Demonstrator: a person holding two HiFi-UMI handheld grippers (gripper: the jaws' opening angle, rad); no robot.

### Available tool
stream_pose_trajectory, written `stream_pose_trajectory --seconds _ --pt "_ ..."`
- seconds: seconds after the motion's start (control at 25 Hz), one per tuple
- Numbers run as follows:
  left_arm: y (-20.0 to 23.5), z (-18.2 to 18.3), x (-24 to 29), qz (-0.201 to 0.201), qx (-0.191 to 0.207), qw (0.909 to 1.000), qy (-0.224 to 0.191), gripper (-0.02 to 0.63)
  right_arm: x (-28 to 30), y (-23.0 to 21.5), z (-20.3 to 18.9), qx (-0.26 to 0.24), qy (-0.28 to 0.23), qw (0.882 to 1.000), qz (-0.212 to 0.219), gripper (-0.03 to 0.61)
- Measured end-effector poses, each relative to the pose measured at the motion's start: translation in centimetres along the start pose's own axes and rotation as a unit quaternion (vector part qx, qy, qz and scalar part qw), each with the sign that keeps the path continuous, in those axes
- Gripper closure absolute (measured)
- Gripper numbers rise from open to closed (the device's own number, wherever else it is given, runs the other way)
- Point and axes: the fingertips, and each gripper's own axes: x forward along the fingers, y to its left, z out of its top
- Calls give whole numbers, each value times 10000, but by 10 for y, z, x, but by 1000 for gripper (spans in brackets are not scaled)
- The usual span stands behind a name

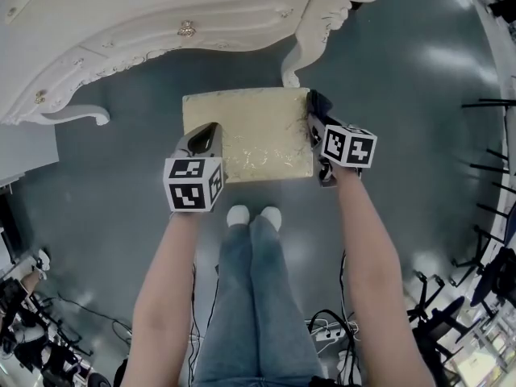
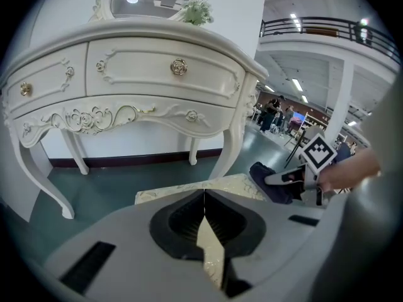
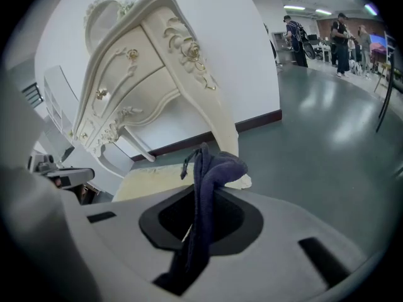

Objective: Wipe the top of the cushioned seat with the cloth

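Head view shows the seat (image 1: 250,139) on the floor just ahead of my feet, below the white dressing table (image 1: 161,22). My right gripper (image 1: 317,133) is clamped on the dark cloth (image 1: 316,103), which hangs at the seat's right edge (barely over the cushion). My left gripper (image 1: 210,131), jaws pressed together on nothing, sits at the left edge. I judge the wiping hardly begun, with the whole top left to do.
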Motion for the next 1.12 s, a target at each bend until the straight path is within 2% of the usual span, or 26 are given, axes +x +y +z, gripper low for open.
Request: stream_pose_trajectory --seconds 0.2,0.56,1.12 --pt "3 -4 6 32 -53 10000 33 609 14 -12 -12 -32 229 9993 -293 543" --pt "13 -2 9 111 -210 9997 -17 609 23 -3 -13 -79 322 9990 -312 543" --pt "25 0 3 132 -252 9996 -40 609 31 35 -10 -791 623 9949 -76 543"
